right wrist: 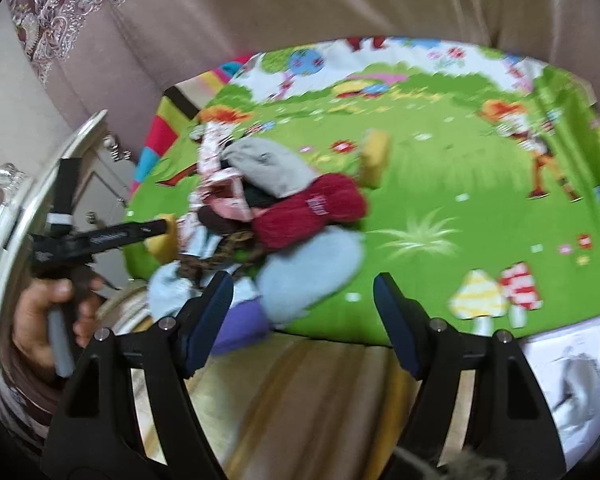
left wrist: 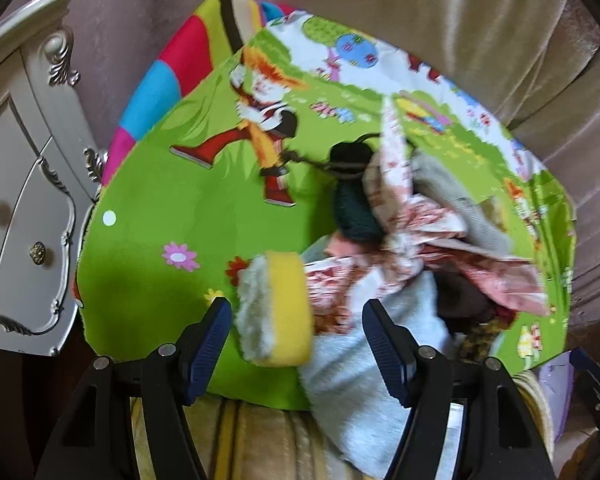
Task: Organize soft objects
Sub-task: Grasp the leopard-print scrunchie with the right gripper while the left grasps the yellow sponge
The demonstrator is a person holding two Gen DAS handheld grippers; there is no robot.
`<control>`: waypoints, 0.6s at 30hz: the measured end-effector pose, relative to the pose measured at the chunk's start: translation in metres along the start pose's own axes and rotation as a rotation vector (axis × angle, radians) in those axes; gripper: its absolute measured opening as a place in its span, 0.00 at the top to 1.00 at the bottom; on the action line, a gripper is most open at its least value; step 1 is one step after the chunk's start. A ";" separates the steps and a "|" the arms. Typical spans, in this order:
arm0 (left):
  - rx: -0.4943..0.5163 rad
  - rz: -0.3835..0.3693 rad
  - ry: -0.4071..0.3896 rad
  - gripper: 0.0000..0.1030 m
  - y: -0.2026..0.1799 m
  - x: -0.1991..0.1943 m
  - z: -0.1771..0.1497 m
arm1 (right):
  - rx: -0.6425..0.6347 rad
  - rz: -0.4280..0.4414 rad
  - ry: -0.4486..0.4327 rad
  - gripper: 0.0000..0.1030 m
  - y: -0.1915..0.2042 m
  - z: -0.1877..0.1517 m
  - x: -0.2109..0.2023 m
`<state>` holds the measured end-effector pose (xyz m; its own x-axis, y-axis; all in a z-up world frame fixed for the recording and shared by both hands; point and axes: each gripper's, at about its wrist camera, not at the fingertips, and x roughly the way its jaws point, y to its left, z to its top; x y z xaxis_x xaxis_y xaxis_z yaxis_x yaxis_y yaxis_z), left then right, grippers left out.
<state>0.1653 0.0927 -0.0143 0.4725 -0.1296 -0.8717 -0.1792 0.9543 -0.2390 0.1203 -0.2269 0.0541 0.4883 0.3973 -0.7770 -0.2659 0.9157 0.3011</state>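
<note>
- The yellow sponge (left wrist: 278, 306), with a white fluffy side, stands on its edge on the green cartoon play mat (left wrist: 156, 208), at the left border of a pile of soft things. In the left wrist view it is just ahead of the left gripper (left wrist: 296, 334), between the lines of the two jaws and nearer to the left one. Its long axis runs almost along the fingers, a little tilted.
- The jaws of the left gripper are spread wide and hold nothing. I judge that this hand is the nearer one to the sponge; a short move forward would put the jaws around it.
- The pile contains a light blue towel (left wrist: 352, 384), a pink-and-white printed cloth (left wrist: 400, 220), a grey cloth (left wrist: 452, 196) and a dark green yarn ball (left wrist: 356, 216). The towel reaches under the right jaw of this gripper, so it could be caught together with the sponge.
- In the right wrist view a red knitted piece (right wrist: 312, 212) lies on top of the pile, and a second yellow sponge (right wrist: 374, 156) stands behind it on the mat.
- The right gripper (right wrist: 304, 312) is also spread and empty, before the near edge of the mat; the pile lies ahead and to its left.
- Both views are blurred. The dark things under the pile are not clear, and the towel is cut off by the fingers.
</note>
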 end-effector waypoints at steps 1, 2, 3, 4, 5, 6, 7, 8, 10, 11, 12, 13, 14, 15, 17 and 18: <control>-0.003 0.011 0.008 0.34 0.002 0.004 0.000 | 0.011 0.011 0.017 0.27 0.003 0.001 0.007; -0.011 0.020 0.019 0.34 0.005 0.008 0.000 | 0.020 0.020 0.035 0.27 0.007 0.002 0.015; -0.020 0.017 0.027 0.34 0.008 0.012 -0.001 | 0.034 0.037 0.054 0.27 0.010 0.003 0.022; -0.026 0.014 0.032 0.34 0.010 0.014 -0.001 | 0.045 0.054 0.070 0.27 0.013 0.003 0.029; -0.031 0.016 0.038 0.34 0.012 0.016 -0.001 | 0.052 0.068 0.081 0.27 0.017 0.003 0.034; -0.032 0.018 0.041 0.34 0.014 0.018 -0.001 | 0.057 0.076 0.093 0.27 0.020 0.004 0.040; -0.027 0.021 0.045 0.34 0.014 0.020 -0.001 | 0.059 0.079 0.099 0.27 0.024 0.005 0.045; -0.022 0.025 0.049 0.35 0.014 0.022 -0.001 | 0.060 0.082 0.106 0.27 0.028 0.006 0.051; -0.012 0.037 0.058 0.42 0.014 0.027 0.000 | 0.079 0.087 0.138 0.27 0.033 0.009 0.067; -0.009 0.039 0.062 0.43 0.014 0.029 0.000 | 0.090 0.095 0.150 0.27 0.035 0.010 0.072; -0.004 0.041 0.069 0.49 0.014 0.031 -0.001 | 0.103 0.105 0.163 0.27 0.038 0.011 0.079; -0.004 0.043 0.076 0.58 0.015 0.033 -0.001 | 0.112 0.109 0.173 0.27 0.040 0.011 0.085; -0.008 0.042 0.083 0.63 0.016 0.035 -0.002 | 0.118 0.109 0.183 0.27 0.042 0.012 0.092; -0.012 0.040 0.087 0.69 0.017 0.037 -0.002 | 0.125 0.106 0.188 0.27 0.042 0.012 0.096; -0.025 0.033 0.083 0.72 0.020 0.037 -0.003 | 0.148 0.101 0.200 0.27 0.043 0.012 0.105; -0.031 0.029 0.077 0.72 0.022 0.036 -0.004 | 0.161 0.099 0.209 0.27 0.043 0.012 0.110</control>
<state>0.1753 0.1077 -0.0521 0.3991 -0.1238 -0.9085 -0.2191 0.9493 -0.2256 0.1723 -0.1426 -0.0118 0.2798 0.4795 -0.8317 -0.1598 0.8775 0.4521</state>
